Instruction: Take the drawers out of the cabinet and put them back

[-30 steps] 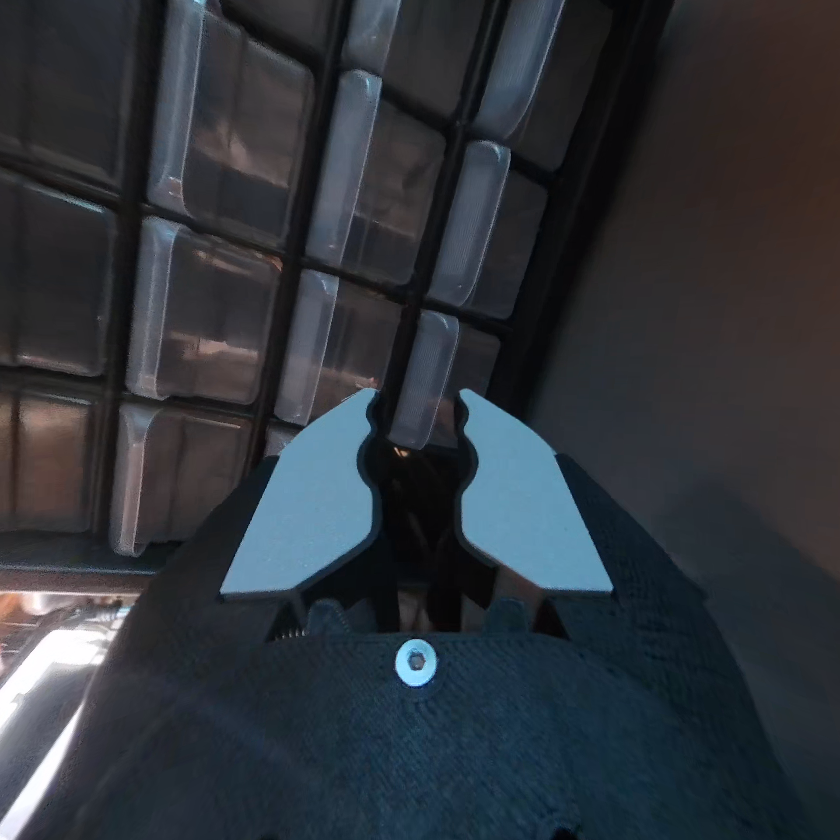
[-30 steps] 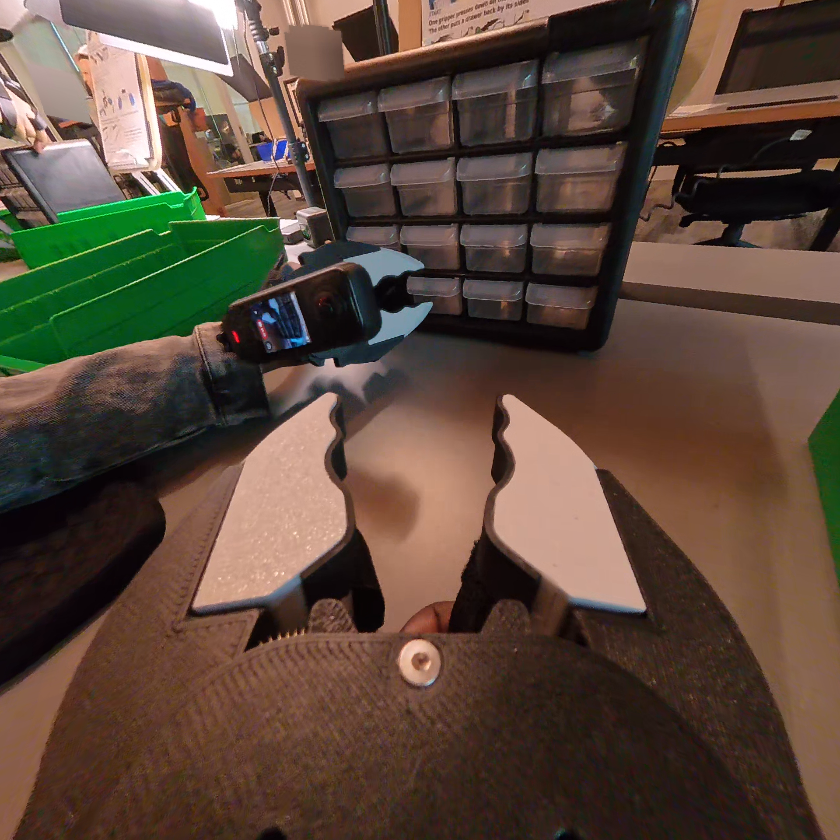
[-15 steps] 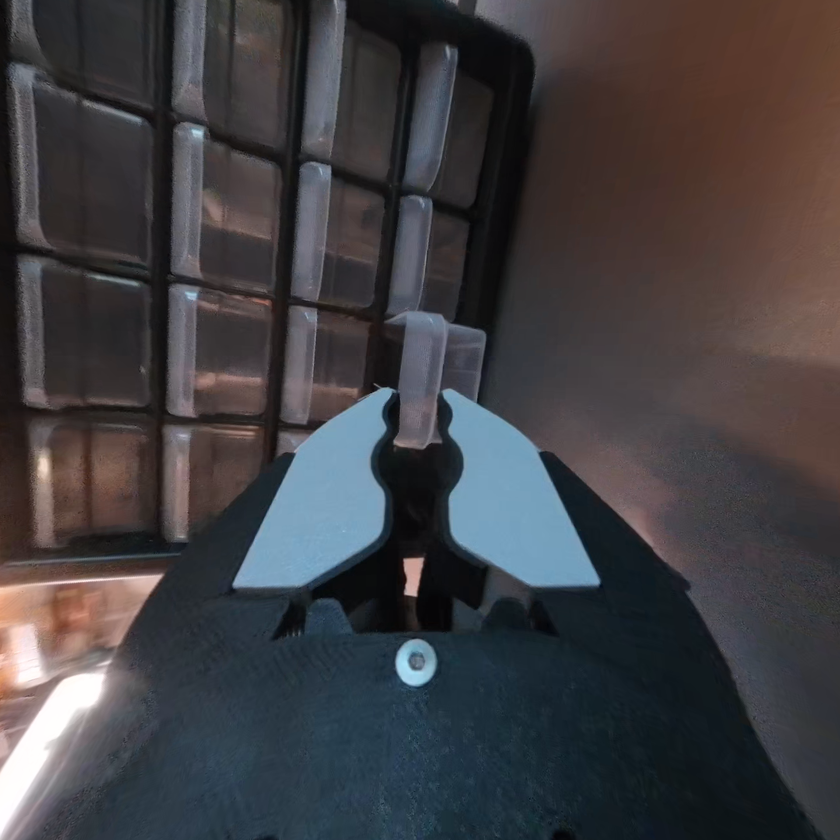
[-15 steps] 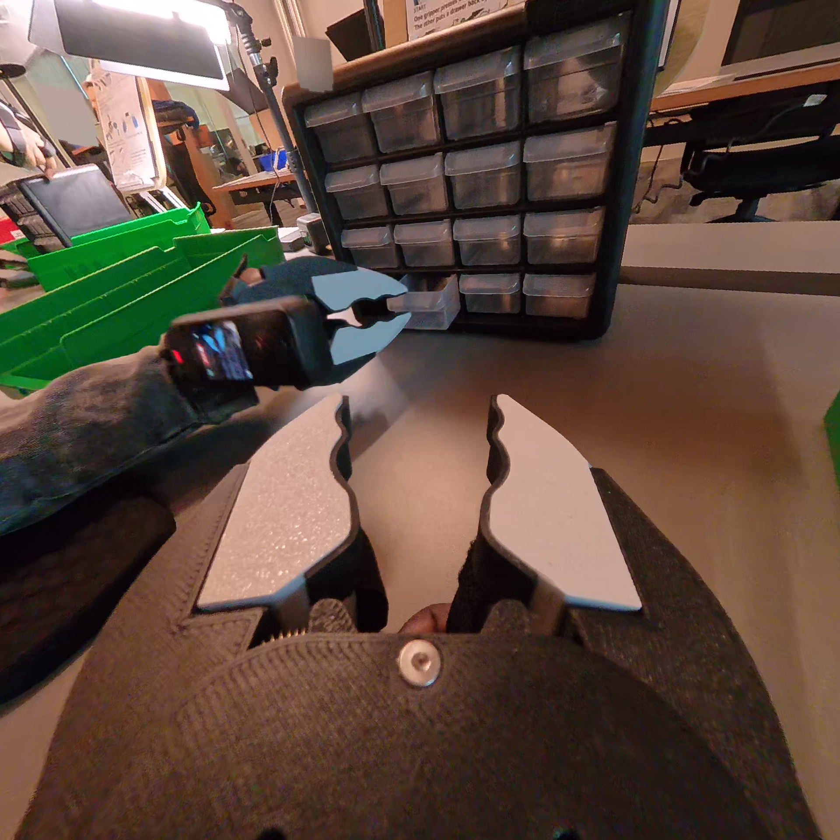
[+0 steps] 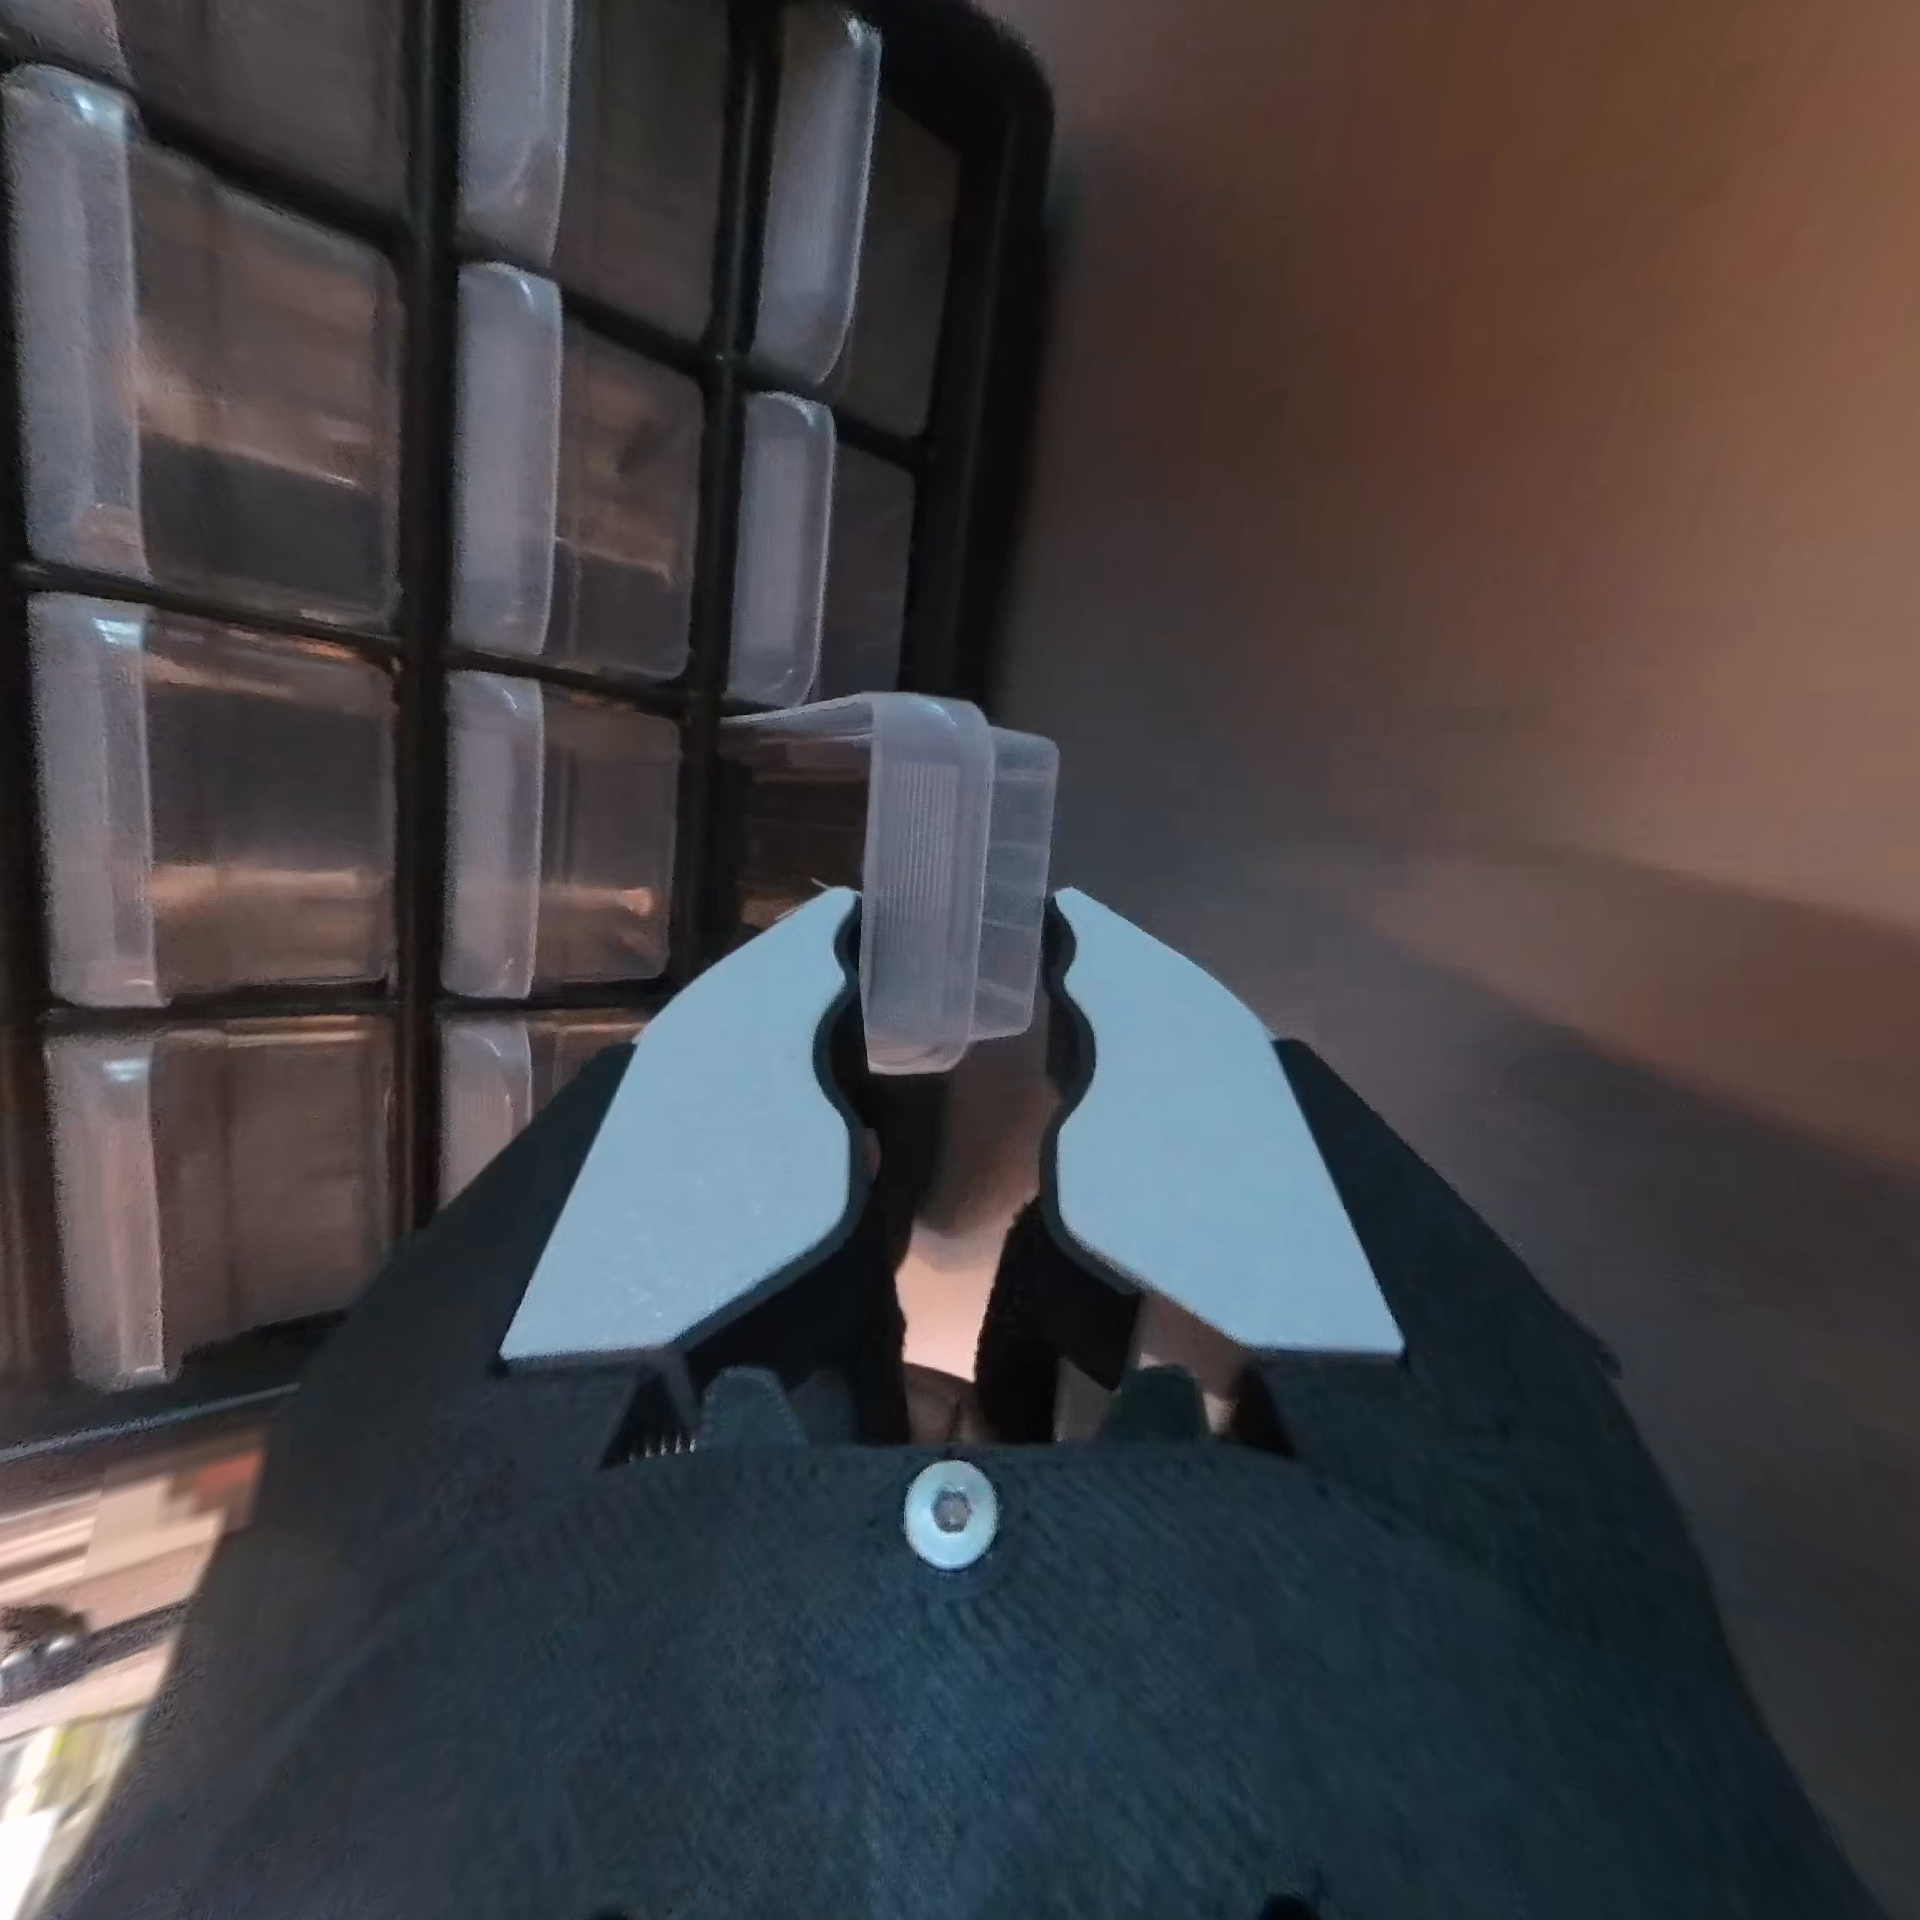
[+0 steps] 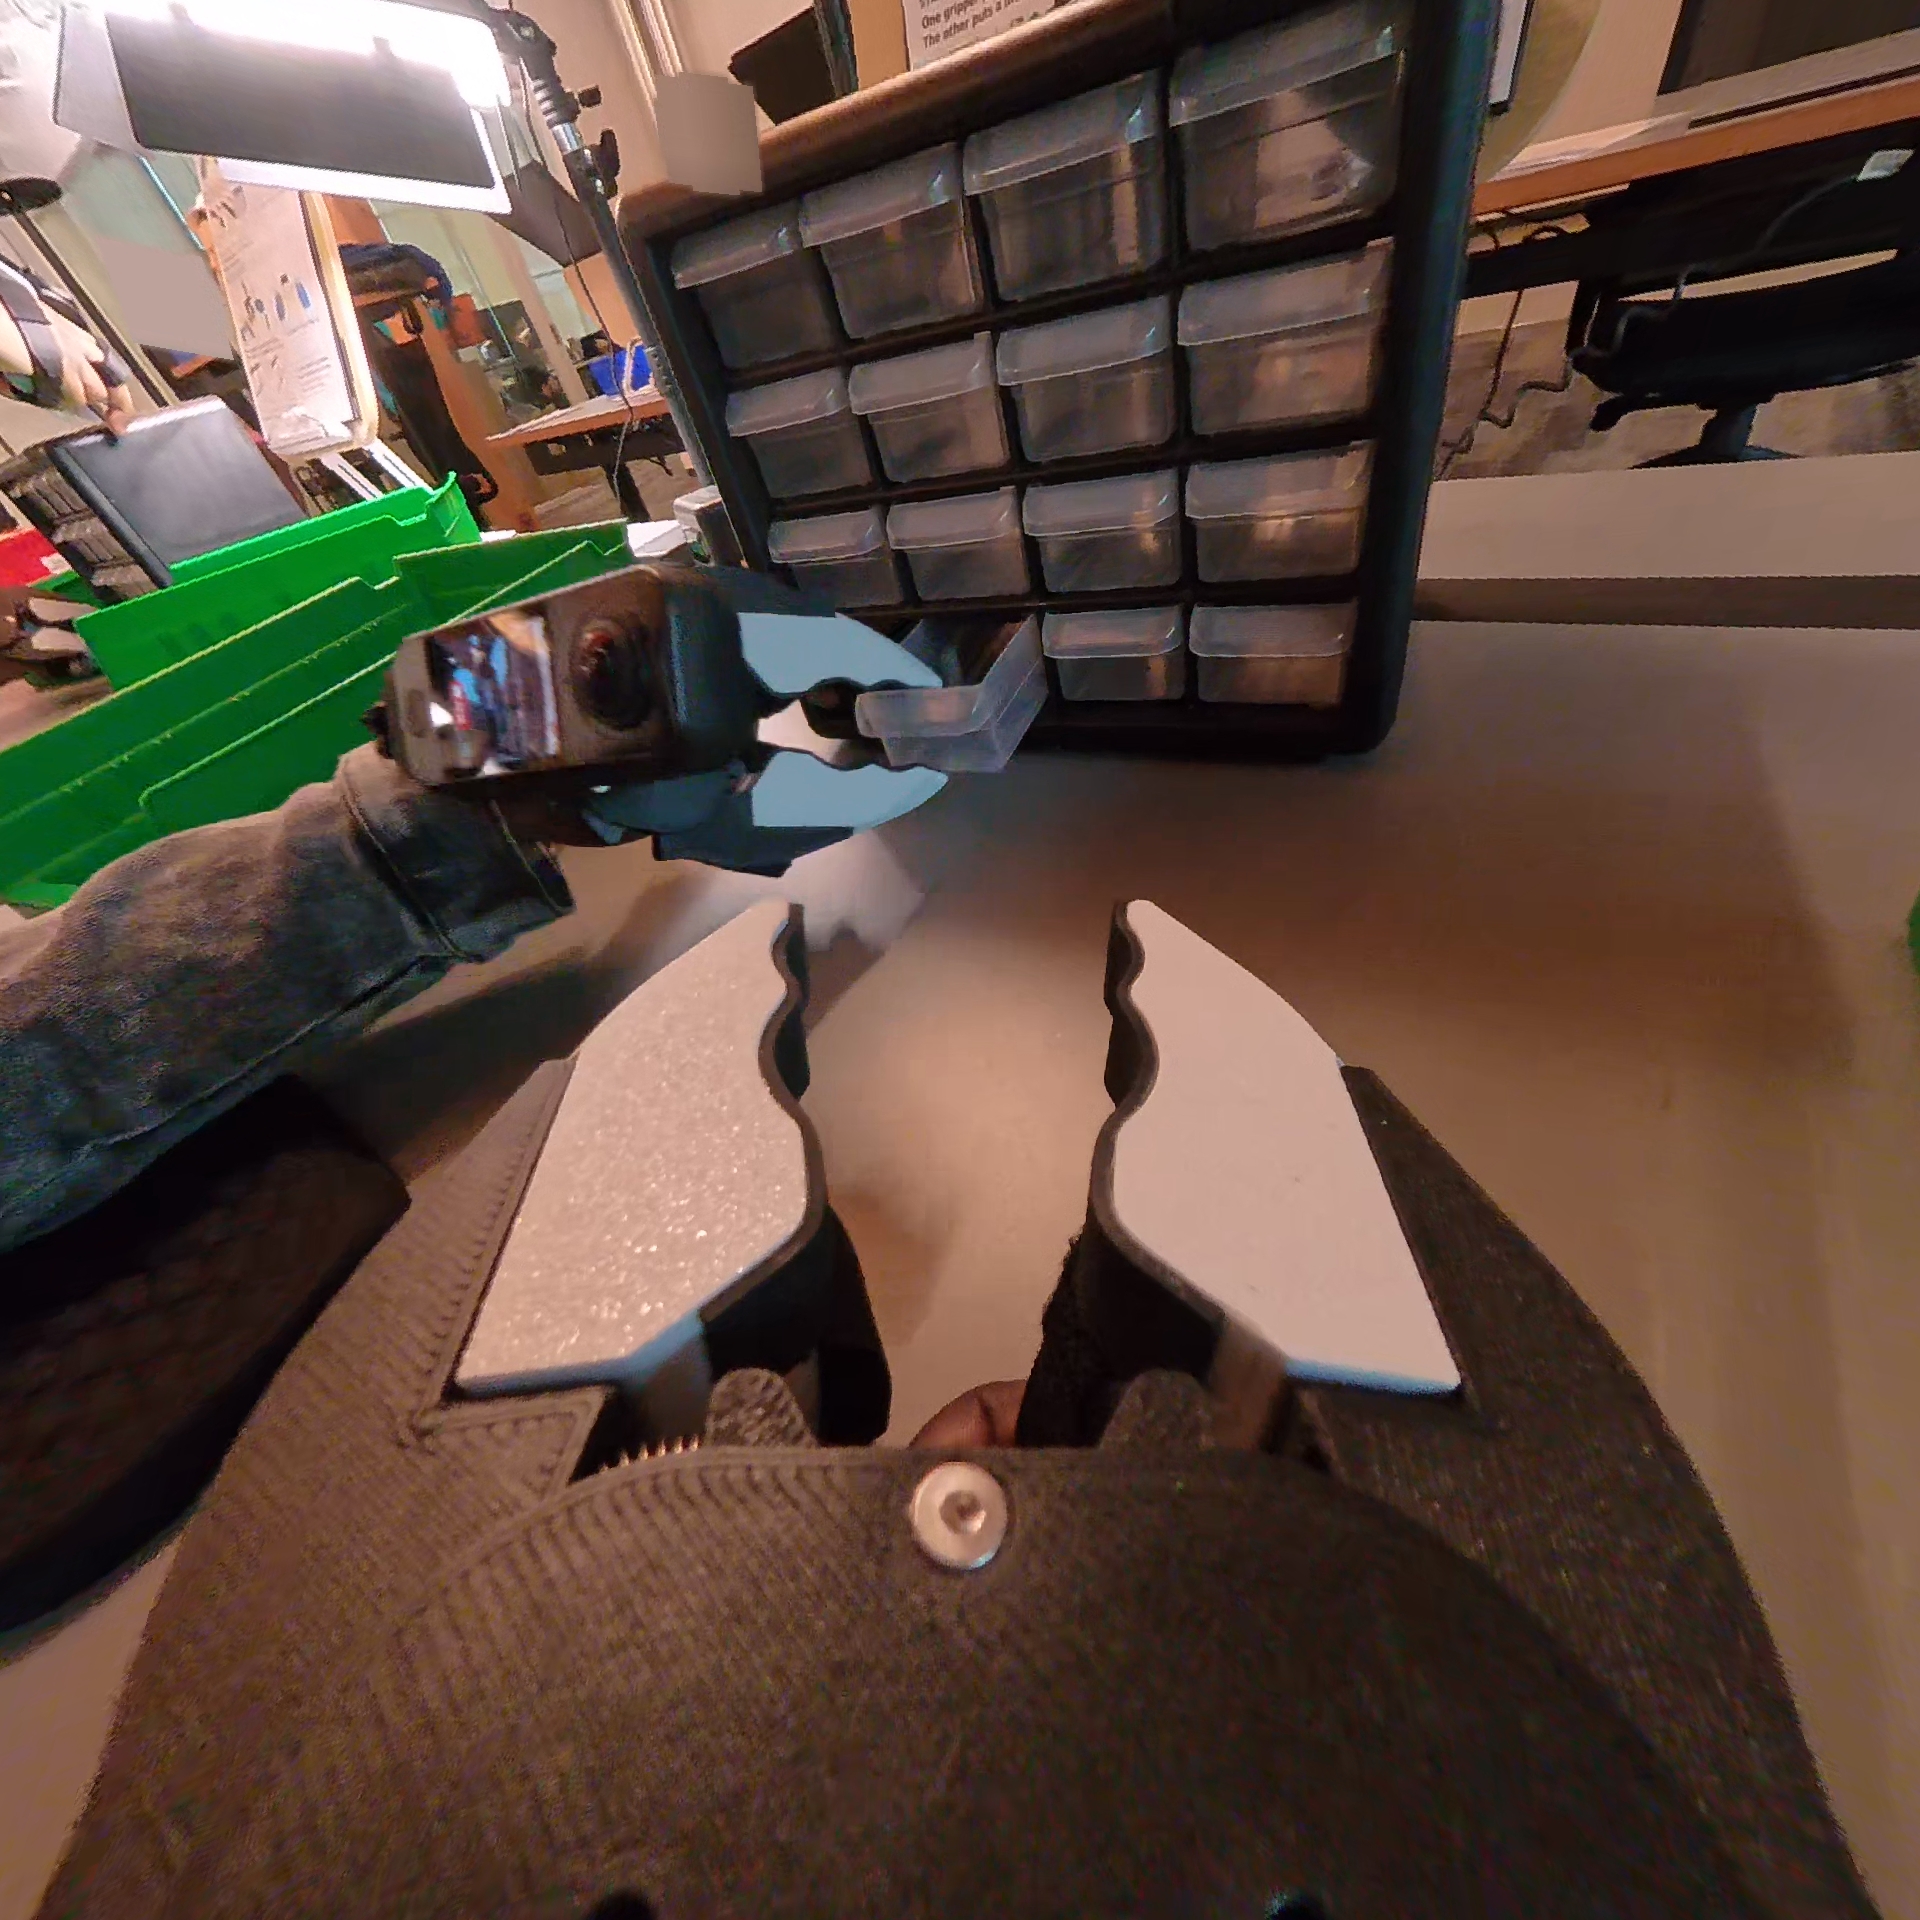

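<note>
**Clear drawer part-way out of a black cabinet, left gripper at its handle**

Left wrist view: clear plastic drawers fill the left half of the frame, set in the black grid of a cabinet (image 5: 416, 582) that appears turned on its side. One drawer (image 5: 940, 883) sticks out from the grid at the centre of the frame, its ribbed front lip between the grey fingers of the left gripper (image 5: 956, 914). The jaws stand a little apart: the left finger touches the lip, while a small gap shows at the right finger. Bare brown-grey table (image 5: 1507, 623) fills the right half.

Right wrist view: the cabinet (image 6: 1423, 416) stands upright on the table (image 6: 1455, 883) in the upper centre, four drawers across. The drawer (image 6: 961, 696) juts from the bottom row, second slot from the left, still partly inside. The left gripper (image 6: 914, 732) comes in from the left, one finger above and one below the lip; a dark sleeve (image 6: 208, 966) trails behind it. The right gripper (image 6: 956, 914) fills the lower frame, jaws wide apart and holding nothing, above bare table. Green bins (image 6: 260, 644) sit at the left edge.
</note>
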{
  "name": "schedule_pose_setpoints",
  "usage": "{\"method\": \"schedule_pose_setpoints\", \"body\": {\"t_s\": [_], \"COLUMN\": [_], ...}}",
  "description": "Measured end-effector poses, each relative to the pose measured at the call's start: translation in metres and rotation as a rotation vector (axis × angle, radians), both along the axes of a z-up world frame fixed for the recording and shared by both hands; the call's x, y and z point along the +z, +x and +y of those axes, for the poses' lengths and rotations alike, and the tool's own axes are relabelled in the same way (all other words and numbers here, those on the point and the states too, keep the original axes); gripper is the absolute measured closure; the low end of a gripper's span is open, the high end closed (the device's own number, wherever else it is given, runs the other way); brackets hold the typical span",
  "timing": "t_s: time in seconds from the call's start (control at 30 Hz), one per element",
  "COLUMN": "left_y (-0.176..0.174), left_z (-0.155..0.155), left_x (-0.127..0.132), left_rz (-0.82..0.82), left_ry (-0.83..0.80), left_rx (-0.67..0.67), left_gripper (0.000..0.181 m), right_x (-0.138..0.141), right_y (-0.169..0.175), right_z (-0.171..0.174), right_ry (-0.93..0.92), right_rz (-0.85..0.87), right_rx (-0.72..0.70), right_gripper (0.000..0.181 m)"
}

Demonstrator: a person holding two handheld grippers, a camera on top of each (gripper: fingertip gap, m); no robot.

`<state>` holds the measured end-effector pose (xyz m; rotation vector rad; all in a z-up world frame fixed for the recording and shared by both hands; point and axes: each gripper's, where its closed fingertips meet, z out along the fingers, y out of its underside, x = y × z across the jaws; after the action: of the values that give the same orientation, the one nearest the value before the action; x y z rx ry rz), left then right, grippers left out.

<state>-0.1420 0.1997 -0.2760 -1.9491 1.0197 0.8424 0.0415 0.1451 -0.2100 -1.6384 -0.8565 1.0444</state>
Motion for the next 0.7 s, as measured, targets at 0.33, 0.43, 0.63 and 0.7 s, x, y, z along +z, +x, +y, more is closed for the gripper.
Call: {"method": "schedule_pose_setpoints", "body": {"t_s": [0.33,0.43,0.63,0.7], "left_y": [0.047,0.044,0.049,0.049], "left_z": [-0.060,-0.066,-0.067,-0.067], "left_x": [-0.009,-0.003,0.028,0.040], "left_rz": [-0.154,-0.191,-0.459,-0.536], "left_ry": [-0.218,-0.216,-0.315,-0.373], "left_rx": [-0.058,-0.017,-0.065,-0.068], "left_gripper": [0.163,0.162,0.163,0.162], "right_x": [0.001,0.000,0.000,-0.001], "right_y": [0.001,0.001,0.001,0.001], "right_z": [0.001,0.001,0.003,0.003], "right_ry": [-0.007,-0.010,-0.022,-0.025], "right_rz": [0.013,0.009,0.010,0.010], "right_rx": [-0.004,-0.003,-0.005,-0.006], "right_gripper": [0.127,0.127,0.128,0.128]}}
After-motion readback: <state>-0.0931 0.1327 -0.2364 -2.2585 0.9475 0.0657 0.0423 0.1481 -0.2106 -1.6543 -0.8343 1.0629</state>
